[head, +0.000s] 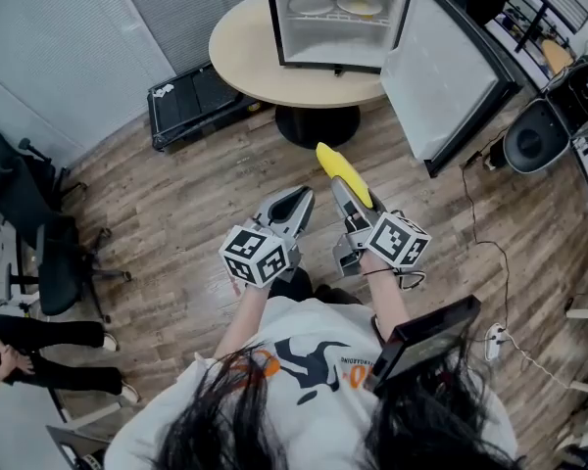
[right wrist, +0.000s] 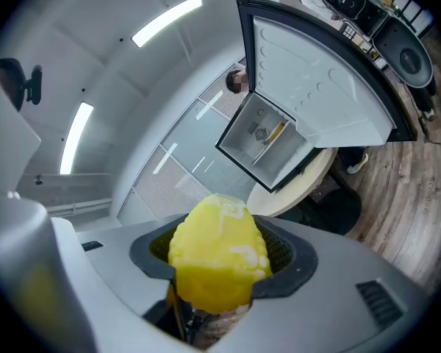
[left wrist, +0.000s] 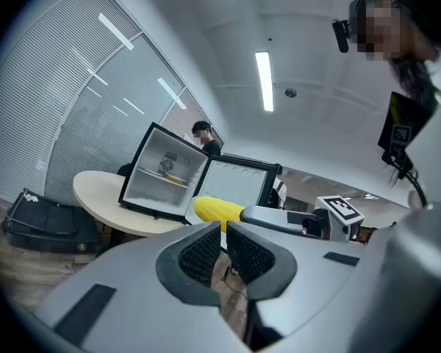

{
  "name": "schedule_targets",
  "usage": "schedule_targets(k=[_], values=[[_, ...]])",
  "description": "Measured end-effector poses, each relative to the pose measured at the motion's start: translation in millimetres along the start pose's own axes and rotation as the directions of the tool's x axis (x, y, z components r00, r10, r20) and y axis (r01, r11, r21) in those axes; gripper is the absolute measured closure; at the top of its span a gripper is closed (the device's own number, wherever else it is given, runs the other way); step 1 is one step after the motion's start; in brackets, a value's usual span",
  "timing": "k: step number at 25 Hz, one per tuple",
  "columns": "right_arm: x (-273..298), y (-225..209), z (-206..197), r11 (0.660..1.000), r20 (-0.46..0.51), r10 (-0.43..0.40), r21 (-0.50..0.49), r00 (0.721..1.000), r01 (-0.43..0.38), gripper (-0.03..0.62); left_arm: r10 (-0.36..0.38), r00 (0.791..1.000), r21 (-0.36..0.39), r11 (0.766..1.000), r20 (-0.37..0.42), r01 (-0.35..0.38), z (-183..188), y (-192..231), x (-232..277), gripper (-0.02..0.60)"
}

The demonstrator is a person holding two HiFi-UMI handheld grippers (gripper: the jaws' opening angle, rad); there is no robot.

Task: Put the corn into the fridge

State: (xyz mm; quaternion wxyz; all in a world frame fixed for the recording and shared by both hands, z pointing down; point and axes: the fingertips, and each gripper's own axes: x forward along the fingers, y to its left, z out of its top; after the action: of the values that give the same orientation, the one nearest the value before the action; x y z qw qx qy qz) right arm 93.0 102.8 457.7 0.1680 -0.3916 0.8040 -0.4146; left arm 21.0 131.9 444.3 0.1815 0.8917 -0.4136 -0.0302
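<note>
A yellow corn cob sticks out forward from my right gripper, which is shut on its lower end. In the right gripper view the corn fills the space between the pads. My left gripper is beside it on the left, shut with nothing in it; its pads nearly touch. The small fridge stands on a round beige table ahead, its door swung wide open to the right. Two plates lie on its shelf. Both grippers are well short of the fridge, over the wooden floor.
A black case lies on the floor left of the table. At the far left are a black office chair and a standing person. A dark round appliance and a cable are at the right.
</note>
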Motion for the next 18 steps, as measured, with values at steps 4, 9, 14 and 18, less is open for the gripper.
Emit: schedule_targets(k=[4, 9, 14, 18], values=[[1.8, -5.1, 4.1, 1.000, 0.004, -0.011, -0.011, 1.000, 0.011, 0.342, 0.000, 1.000, 0.005, 1.000, -0.011, 0.000, 0.9, 0.6, 3.5, 0.551], [11.1, -6.0, 3.5, 1.000, -0.005, -0.002, -0.004, 1.000, 0.002, 0.342, 0.018, 1.000, 0.005, 1.000, -0.012, -0.018, 5.5, 12.6, 6.2, 0.551], [24.9, -17.4, 12.5, 1.000, 0.001, -0.008, 0.004, 1.000, 0.008, 0.342, 0.017, 1.000, 0.003, 1.000, -0.019, -0.017, 8.3, 25.8, 19.5, 0.551], [42.7, -29.0, 22.6, 1.000, -0.002, -0.022, 0.003, 1.000, 0.022, 0.342, 0.010, 1.000, -0.013, 1.000, -0.020, -0.010, 10.6, 43.6, 36.9, 0.551]])
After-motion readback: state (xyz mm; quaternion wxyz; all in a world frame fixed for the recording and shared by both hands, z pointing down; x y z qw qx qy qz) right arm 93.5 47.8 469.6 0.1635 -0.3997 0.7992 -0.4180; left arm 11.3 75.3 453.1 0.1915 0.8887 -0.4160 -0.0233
